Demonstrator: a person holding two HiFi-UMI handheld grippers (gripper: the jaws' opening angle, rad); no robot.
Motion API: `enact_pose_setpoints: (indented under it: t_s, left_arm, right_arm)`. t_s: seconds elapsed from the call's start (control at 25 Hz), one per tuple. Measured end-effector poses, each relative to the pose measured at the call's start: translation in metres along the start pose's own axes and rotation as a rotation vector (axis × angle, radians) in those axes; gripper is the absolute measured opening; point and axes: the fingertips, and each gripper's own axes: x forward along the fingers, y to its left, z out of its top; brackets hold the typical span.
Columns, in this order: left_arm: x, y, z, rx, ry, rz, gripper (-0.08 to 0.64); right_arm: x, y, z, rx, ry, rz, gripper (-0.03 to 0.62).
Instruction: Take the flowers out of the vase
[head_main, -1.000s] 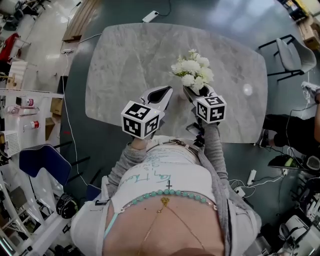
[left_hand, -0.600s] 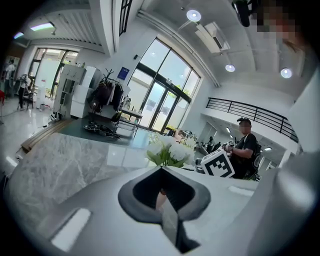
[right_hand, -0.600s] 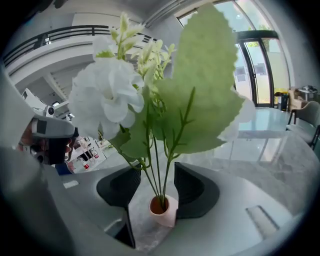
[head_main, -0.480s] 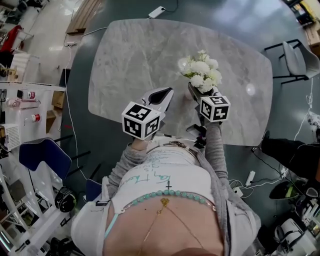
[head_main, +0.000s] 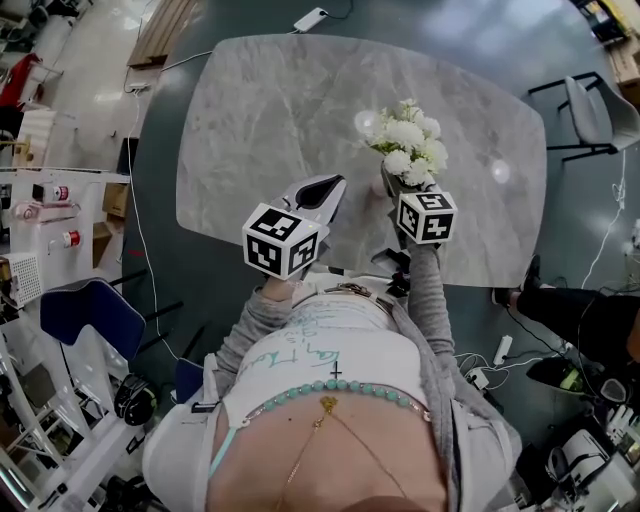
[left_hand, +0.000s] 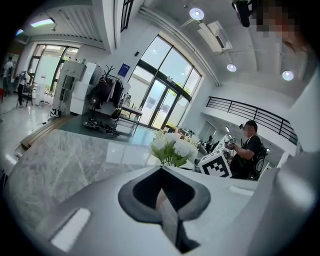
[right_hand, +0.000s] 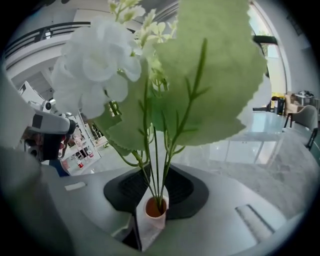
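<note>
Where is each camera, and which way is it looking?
Head view: on the person's head, facing down at the table, flowers, left gripper, right gripper and sleeves.
Left gripper view: on the left gripper, facing along its shut, empty jaws toward the flowers.
Right gripper view: on the right gripper, facing along jaws shut on the vase.
All show the flowers.

A grey marble table (head_main: 270, 130) with rounded corners stands on the dark floor (head_main: 565, 235).

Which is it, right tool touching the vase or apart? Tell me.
Touching. The right gripper view shows the right tool clamped on the vase, jaws pressed against both its sides.
</note>
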Motion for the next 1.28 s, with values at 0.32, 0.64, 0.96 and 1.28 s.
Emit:
enact_pose_setpoints:
  t_s: [0.32,0.64,0.96,1.28]
  left_arm:
    - [-0.003,0.003,0.004,0.002,0.008,-0.018,0.0]
    - [0.003,-0.004,0.006,0.015,0.008,-0.039,0.0]
    - [0.008,-0.009,0.006,0.037,0.014,-0.065,0.0]
    - [0.015,-0.02,0.007,0.06,0.02,-0.092,0.0]
  right_arm:
    - [-0.002,0.001,0.005,-0.034,-0.007,-0.043,0.062]
    - [-0.008,-0.003,0.004,-0.049,-0.011,-0.057,0.044]
    - [-0.012,0.001,0.008,-0.071,-0.025,-0.065,0.041]
    - [-0.021,0.005,0.019,-0.1,-0.05,-0.056,0.038]
